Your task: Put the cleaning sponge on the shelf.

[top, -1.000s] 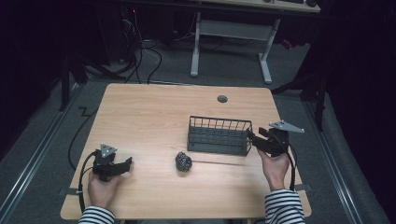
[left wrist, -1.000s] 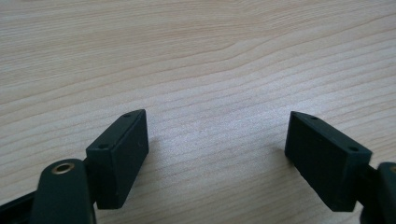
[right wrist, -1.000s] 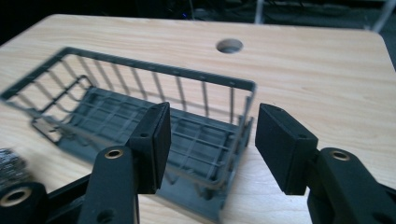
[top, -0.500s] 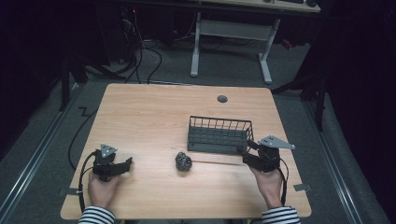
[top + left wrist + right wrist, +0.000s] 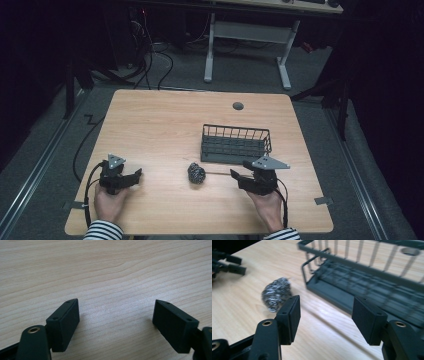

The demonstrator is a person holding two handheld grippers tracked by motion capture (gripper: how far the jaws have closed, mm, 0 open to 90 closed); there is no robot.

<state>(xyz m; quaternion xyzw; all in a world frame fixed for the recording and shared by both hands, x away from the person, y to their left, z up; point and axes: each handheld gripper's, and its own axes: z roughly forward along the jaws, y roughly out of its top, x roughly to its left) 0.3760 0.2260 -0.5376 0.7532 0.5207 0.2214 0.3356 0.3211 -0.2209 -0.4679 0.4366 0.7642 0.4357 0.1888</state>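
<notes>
A crumpled ball of silvery steel wool lies on the wooden table, just in front of a dark wire basket. My right gripper hovers low to the right of the ball, pointing left toward it; its jaws have just been opening and hold nothing. My left gripper rests near the table's front left, open over bare wood, pointing right.
A round grommet hole sits near the table's far edge. A white desk frame and cables stand on the floor beyond. Bare wood stretches between the two grippers and across the table's left half.
My right gripper has moved from beside the basket's right end toward the front and left, lower, ending right of the steel wool. Its jaws stand wider. The left gripper has stayed put.
</notes>
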